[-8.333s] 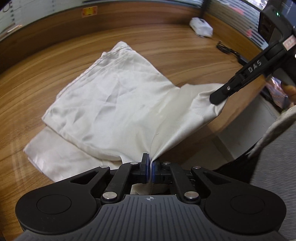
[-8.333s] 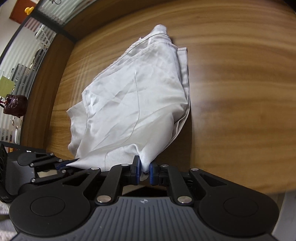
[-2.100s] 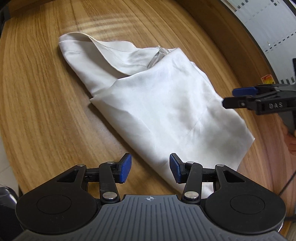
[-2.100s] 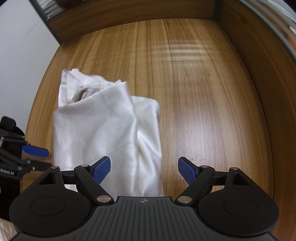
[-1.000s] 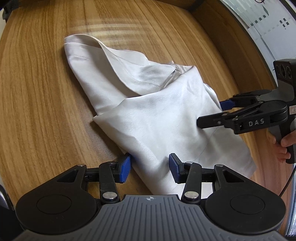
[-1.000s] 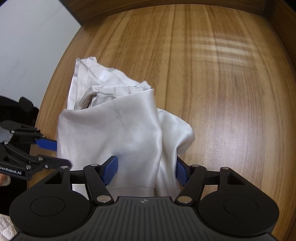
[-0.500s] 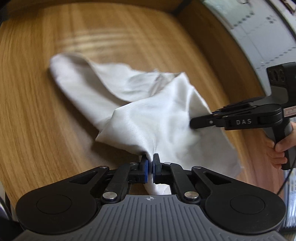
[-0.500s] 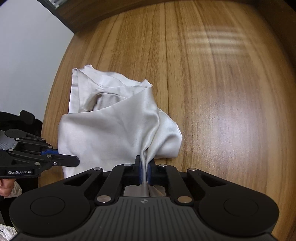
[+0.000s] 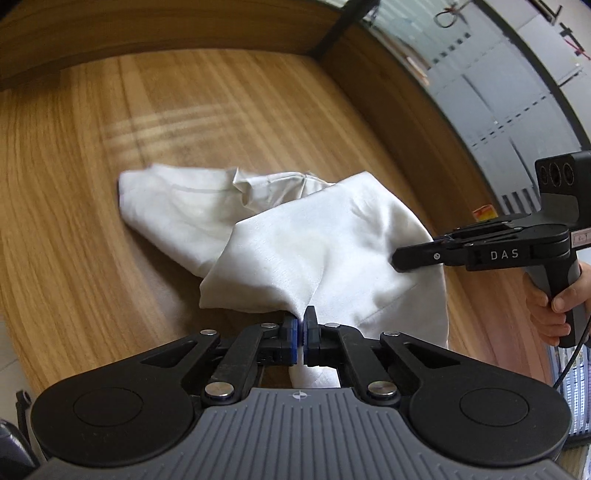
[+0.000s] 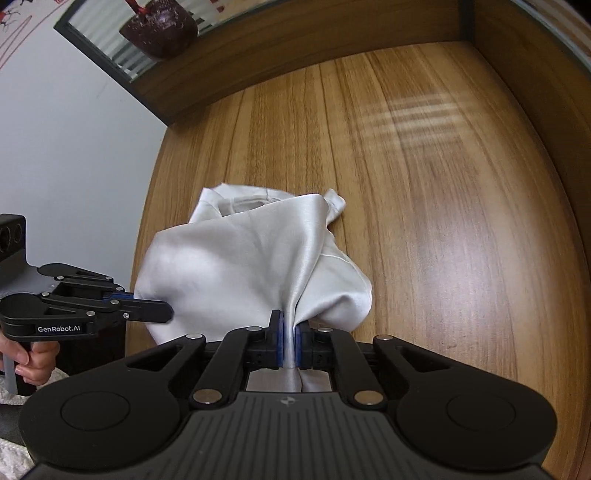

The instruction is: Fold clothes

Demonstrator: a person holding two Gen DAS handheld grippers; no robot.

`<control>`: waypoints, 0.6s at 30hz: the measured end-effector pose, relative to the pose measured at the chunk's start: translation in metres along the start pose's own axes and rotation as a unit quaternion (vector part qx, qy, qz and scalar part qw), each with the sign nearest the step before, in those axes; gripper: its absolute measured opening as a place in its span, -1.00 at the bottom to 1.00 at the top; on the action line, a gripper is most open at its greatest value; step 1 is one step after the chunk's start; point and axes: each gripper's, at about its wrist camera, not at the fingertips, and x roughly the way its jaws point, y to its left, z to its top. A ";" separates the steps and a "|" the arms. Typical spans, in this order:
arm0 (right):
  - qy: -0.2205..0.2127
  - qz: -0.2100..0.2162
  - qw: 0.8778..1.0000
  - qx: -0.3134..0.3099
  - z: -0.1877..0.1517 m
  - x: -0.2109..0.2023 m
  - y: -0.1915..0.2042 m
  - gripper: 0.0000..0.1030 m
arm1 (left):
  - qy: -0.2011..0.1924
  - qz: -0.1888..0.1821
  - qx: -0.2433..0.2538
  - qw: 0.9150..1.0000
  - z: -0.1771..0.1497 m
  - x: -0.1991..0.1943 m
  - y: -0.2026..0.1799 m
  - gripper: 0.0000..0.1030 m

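Observation:
A white satin garment (image 9: 325, 251) lies bunched on the wooden table (image 9: 92, 184), its near edge lifted. My left gripper (image 9: 302, 332) is shut on the near left corner of that edge. In the right wrist view the garment (image 10: 240, 266) rises into my right gripper (image 10: 291, 343), whose blue pads pinch a fold of cloth; its jaws are opening slightly with the cloth still between them. The right gripper (image 9: 397, 262) reaches in from the right in the left wrist view. The left gripper (image 10: 168, 314) shows at the left in the right wrist view.
A raised wooden rim (image 10: 332, 48) borders the table's far side and right side. A dark red pot (image 10: 159, 26) stands on the ledge behind it. A person's hands (image 9: 546, 310) (image 10: 33, 358) hold the gripper handles. The table edge (image 9: 22, 343) lies near left.
Both grippers went from open around the garment's near edge to shut on it, then rose. The near edge has lifted off the table and the cloth has bunched up.

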 end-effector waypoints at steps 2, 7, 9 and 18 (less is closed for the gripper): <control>0.000 -0.011 1.000 -0.003 0.003 0.007 0.002 -0.58 | 0.007 0.002 -0.007 1.000 0.000 0.004 0.007 -0.94; -0.002 -0.056 0.998 -0.015 0.005 0.015 0.011 -0.12 | 0.024 0.012 -0.029 0.999 -0.003 0.007 0.025 -0.91; -0.009 -0.077 0.997 -0.018 0.004 0.013 0.014 0.06 | 0.028 0.018 -0.032 0.999 -0.006 0.006 0.030 -0.85; -0.035 -0.122 0.992 0.013 -0.022 -0.010 0.015 0.41 | 0.020 0.038 0.053 0.998 -0.012 -0.014 0.022 -0.66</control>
